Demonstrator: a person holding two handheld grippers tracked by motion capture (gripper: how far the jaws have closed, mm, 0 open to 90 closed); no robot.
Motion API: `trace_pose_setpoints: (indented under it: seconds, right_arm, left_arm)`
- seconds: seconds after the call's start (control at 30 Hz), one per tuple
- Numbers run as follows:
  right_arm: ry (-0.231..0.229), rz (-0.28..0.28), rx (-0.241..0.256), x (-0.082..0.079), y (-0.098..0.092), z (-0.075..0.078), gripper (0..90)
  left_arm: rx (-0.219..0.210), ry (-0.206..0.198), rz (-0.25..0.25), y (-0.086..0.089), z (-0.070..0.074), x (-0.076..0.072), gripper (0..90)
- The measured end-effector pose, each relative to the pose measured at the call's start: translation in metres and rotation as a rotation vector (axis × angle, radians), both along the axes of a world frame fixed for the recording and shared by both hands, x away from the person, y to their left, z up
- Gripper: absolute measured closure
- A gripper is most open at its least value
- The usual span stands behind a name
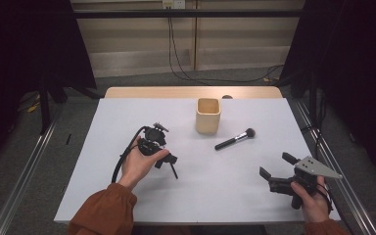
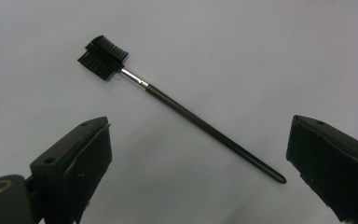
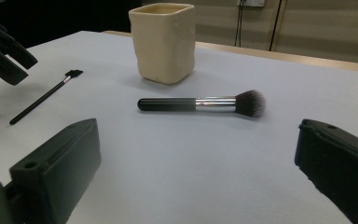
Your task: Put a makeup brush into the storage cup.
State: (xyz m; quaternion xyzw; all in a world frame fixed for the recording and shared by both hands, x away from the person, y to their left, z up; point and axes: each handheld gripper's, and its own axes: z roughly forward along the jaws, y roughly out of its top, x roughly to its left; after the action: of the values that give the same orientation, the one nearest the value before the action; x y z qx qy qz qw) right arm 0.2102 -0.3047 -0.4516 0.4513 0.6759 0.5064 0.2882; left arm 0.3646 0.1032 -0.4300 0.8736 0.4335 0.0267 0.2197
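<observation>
Left gripper (image 1: 169, 161) over brow brush (image 2: 177, 106), jaws open and empty.
In the high view the brush lies left of the cup (image 1: 208, 115), mostly hidden; right gripper (image 1: 274, 171) jaws open, empty.

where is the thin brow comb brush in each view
High view: brow comb brush mostly hidden under the left gripper, left of centre.
Left gripper view: diagonal across the middle.
Right gripper view: far left.
Shared landmark: cream cup.
</observation>
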Motion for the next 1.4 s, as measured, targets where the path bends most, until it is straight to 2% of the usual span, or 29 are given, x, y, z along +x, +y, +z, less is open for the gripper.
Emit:
trace_pose_setpoints:
  seconds: [0.07,0.17,0.43,0.6,0.77,0.87,0.97,1.1,1.17,1.27,1.37,1.4]
  right_arm:
    - [0.001,0.0,0.0,0.0,0.0,0.0,0.1]
    - [0.003,0.001,0.003,0.0,0.001,0.0,0.1]
    - [0.005,0.003,0.002,0.001,0.001,0.0,0.1]
    - [0.004,0.007,-0.002,0.0,0.001,-0.001,0.1]
    - [0.004,0.006,-0.007,0.0,0.001,-0.001,0.1]
    - [0.004,0.007,-0.008,0.0,0.001,-0.001,0.1]
    - [0.005,0.005,-0.008,0.0,0.001,-0.001,0.1]
    - [0.006,0.008,-0.008,0.0,0.001,-0.001,0.1]
    - [0.006,0.009,-0.009,0.0,0.001,-0.001,0.1]
    - [0.006,0.009,-0.009,0.0,0.001,-0.001,0.1]
    - [0.006,0.01,-0.01,0.001,0.001,-0.001,0.1]
    - [0.006,0.01,-0.01,0.001,0.002,-0.001,0.1]
  left_arm:
    - [0.034,0.021,-0.001,-0.002,-0.003,0.001,6.8]
    - [0.108,0.063,-0.011,-0.008,-0.006,0.002,6.9]
    - [0.191,0.096,-0.003,-0.021,-0.007,0.008,7.6]
    - [0.239,0.121,0.01,-0.026,-0.013,0.012,5.6]
    - [0.258,0.147,0.023,-0.026,-0.018,0.015,5.8]
    - [0.245,0.155,0.042,-0.027,-0.019,0.016,6.6]
    - [0.253,0.168,0.053,-0.028,-0.022,0.017,6.9]
    - [0.239,0.198,0.063,-0.027,-0.024,0.02,5.6]
    - [0.231,0.227,0.088,-0.025,-0.026,0.022,3.5]
    - [0.238,0.225,0.096,-0.026,-0.027,0.022,3.0]
    - [0.296,0.191,0.086,-0.032,-0.029,0.018,5.3]
    - [0.301,0.193,0.096,-0.032,-0.029,0.019,4.9]
